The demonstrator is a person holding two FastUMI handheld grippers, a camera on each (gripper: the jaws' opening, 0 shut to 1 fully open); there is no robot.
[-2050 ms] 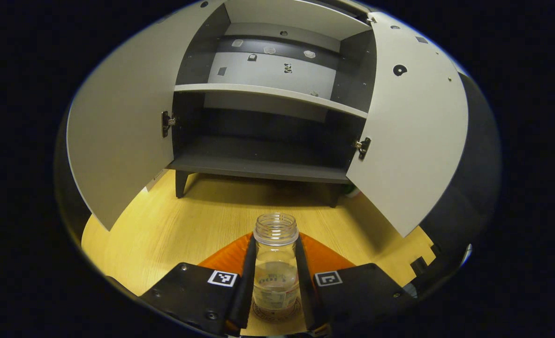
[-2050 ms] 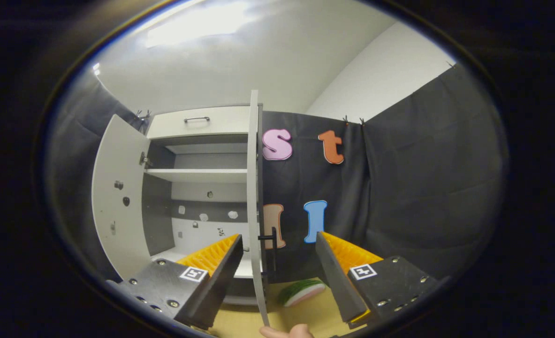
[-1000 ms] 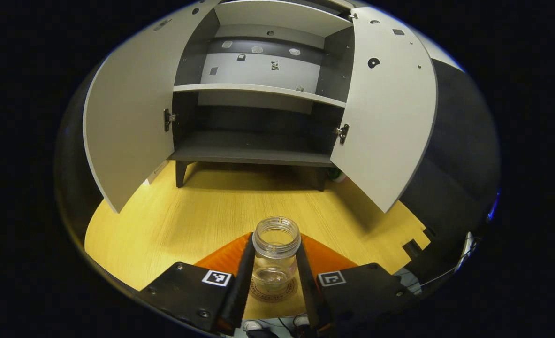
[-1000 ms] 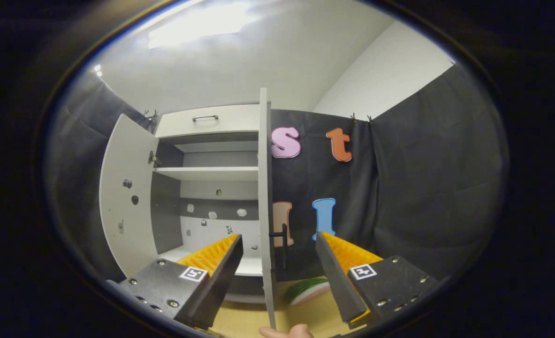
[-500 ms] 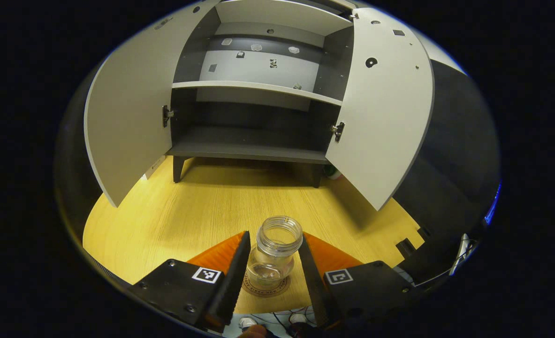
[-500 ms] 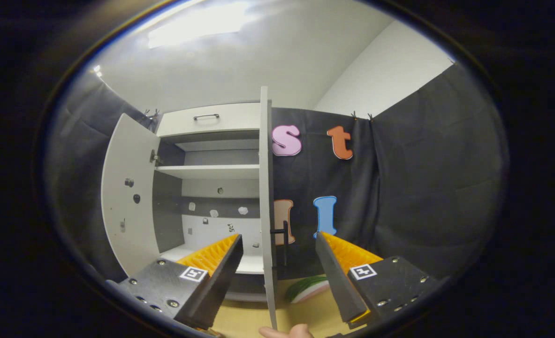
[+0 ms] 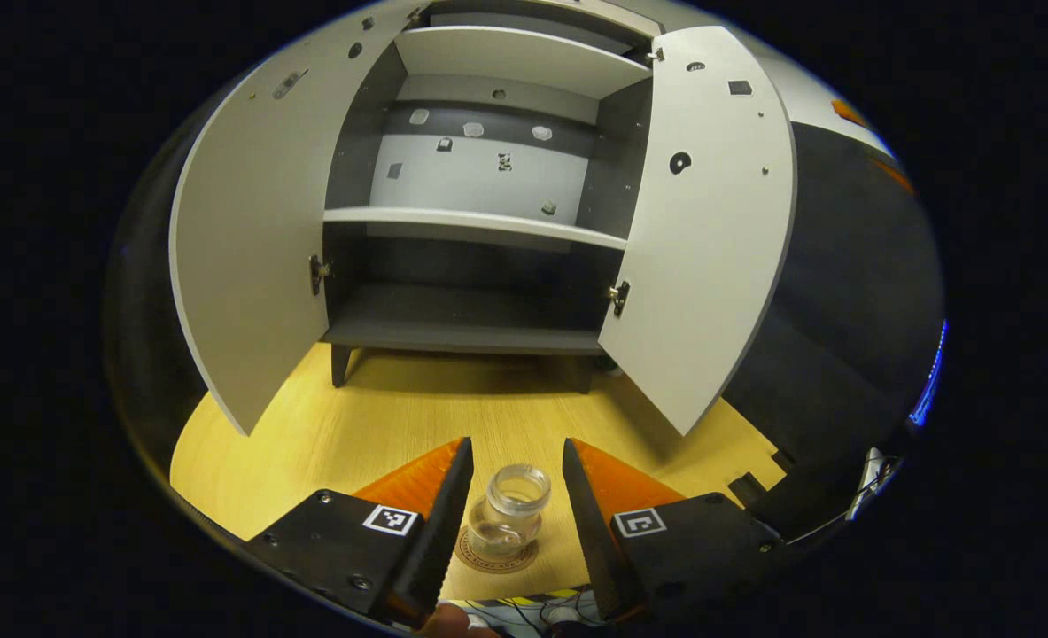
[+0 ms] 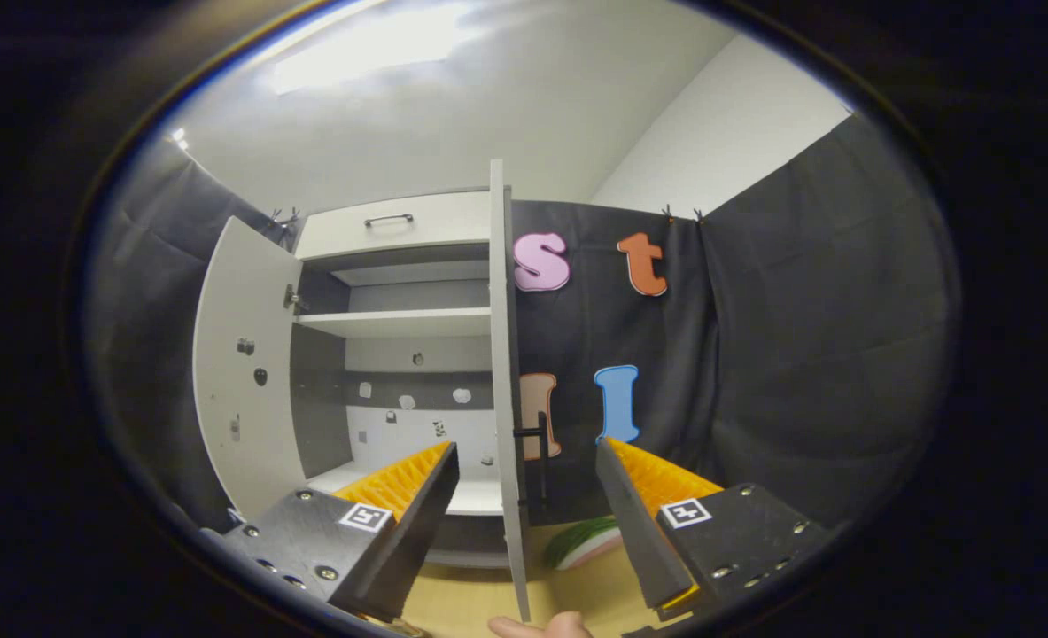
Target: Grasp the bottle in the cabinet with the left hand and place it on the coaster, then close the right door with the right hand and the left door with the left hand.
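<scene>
Bottle (image 7: pixel 508 509) set on coaster (image 7: pixel 493 556), left tool (image 7: pixel 510 523) wide around it. Right door (image 8: pixel 508 399) light, stiff; push its outer face near handle (image 8: pixel 537 465), right tool (image 8: pixel 524 514) wide.

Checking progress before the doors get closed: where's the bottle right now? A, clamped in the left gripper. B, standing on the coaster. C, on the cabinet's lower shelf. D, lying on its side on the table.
B: the bottle stands upright on the coaster, the left gripper open around it.
</scene>
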